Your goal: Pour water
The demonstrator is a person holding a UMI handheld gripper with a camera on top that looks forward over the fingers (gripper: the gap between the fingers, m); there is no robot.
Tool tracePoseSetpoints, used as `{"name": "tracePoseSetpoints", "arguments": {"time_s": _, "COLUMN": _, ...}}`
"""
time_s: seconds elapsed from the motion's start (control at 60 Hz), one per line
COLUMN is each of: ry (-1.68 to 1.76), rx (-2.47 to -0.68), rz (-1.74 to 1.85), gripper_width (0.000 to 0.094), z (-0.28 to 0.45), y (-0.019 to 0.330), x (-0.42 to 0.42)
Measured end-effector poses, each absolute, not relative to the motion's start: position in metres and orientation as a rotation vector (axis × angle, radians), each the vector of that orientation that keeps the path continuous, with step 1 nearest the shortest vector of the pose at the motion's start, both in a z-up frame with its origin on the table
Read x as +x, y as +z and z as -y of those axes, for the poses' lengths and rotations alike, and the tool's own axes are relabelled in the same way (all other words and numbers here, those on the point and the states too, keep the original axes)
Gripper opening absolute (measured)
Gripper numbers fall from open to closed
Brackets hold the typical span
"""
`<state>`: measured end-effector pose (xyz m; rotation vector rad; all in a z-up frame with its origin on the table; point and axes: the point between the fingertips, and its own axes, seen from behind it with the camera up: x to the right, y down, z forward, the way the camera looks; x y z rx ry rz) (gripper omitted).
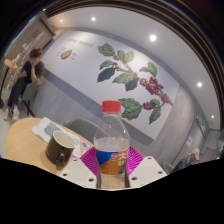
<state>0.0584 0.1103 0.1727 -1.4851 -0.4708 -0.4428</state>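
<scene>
A clear plastic water bottle (112, 140) with a red cap and an orange and blue label stands upright between my fingers. My gripper (112, 163) is shut on it: both pink pads (91, 160) press against the label's sides. The bottle appears lifted above a round wooden table (22, 143). A dark mug (60, 149) with a light inside stands on that table, to the left of the bottle and a little beyond the left finger.
White paper or cloth (45, 129) lies on the table behind the mug. A person (27, 74) sits at the far left. A wall with a large leaf and berry painting (128, 78) stands behind.
</scene>
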Motion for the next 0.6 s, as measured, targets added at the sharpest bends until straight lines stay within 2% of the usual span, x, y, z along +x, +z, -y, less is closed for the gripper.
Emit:
{"name": "tracePoseSetpoints", "arguments": {"time_s": 0.1, "ry": -0.843, "rx": -1.358, "rz": 0.836, "gripper_width": 0.0314, "z": -0.143, "y": 0.197, "x": 0.062}}
{"name": "tracePoseSetpoints", "arguments": {"time_s": 0.15, "ry": -1.012, "rx": -1.266, "rz": 1.009, "gripper_width": 0.0316, "z": -0.161, "y": 0.197, "x": 0.047}}
{"name": "tracePoseSetpoints", "arguments": {"time_s": 0.217, "ry": -1.234, "rx": -1.098, "rz": 1.252, "gripper_width": 0.0313, "z": -0.168, "y": 0.202, "x": 0.038}}
{"name": "tracePoseSetpoints", "arguments": {"time_s": 0.267, "ry": -1.358, "rx": -0.964, "rz": 1.407, "gripper_width": 0.0319, "z": -0.17, "y": 0.231, "x": 0.031}}
{"name": "tracePoseSetpoints", "arguments": {"time_s": 0.283, "ry": -1.4, "rx": -0.916, "rz": 1.454, "gripper_width": 0.032, "z": -0.172, "y": 0.232, "x": 0.027}}
{"name": "tracePoseSetpoints", "arguments": {"time_s": 0.3, "ry": -1.466, "rx": -0.856, "rz": 1.488, "gripper_width": 0.032, "z": -0.177, "y": 0.218, "x": 0.027}}
{"name": "tracePoseSetpoints", "arguments": {"time_s": 0.317, "ry": -1.473, "rx": -0.827, "rz": 1.537, "gripper_width": 0.0321, "z": -0.174, "y": 0.233, "x": 0.02}}
{"name": "tracePoseSetpoints", "arguments": {"time_s": 0.383, "ry": -1.577, "rx": -0.672, "rz": 1.644, "gripper_width": 0.0327, "z": -0.176, "y": 0.235, "x": 0.009}}
{"name": "tracePoseSetpoints", "arguments": {"time_s": 0.4, "ry": -1.631, "rx": -0.624, "rz": 1.651, "gripper_width": 0.0326, "z": -0.181, "y": 0.217, "x": 0.013}}
{"name": "tracePoseSetpoints", "arguments": {"time_s": 0.417, "ry": -1.635, "rx": -0.601, "rz": 1.678, "gripper_width": 0.0328, "z": -0.184, "y": 0.228, "x": 0.006}}
{"name": "tracePoseSetpoints", "arguments": {"time_s": 0.467, "ry": -1.69, "rx": -0.516, "rz": 1.719, "gripper_width": 0.0328, "z": -0.184, "y": 0.23, "x": 0.001}}
{"name": "tracePoseSetpoints", "arguments": {"time_s": 0.533, "ry": -1.718, "rx": -0.439, "rz": 1.759, "gripper_width": 0.0334, "z": -0.178, "y": 0.24, "x": -0.003}}
{"name": "tracePoseSetpoints", "arguments": {"time_s": 0.6, "ry": -1.717, "rx": -0.415, "rz": 1.765, "gripper_width": 0.0342, "z": -0.192, "y": 0.236, "x": 0.0}}
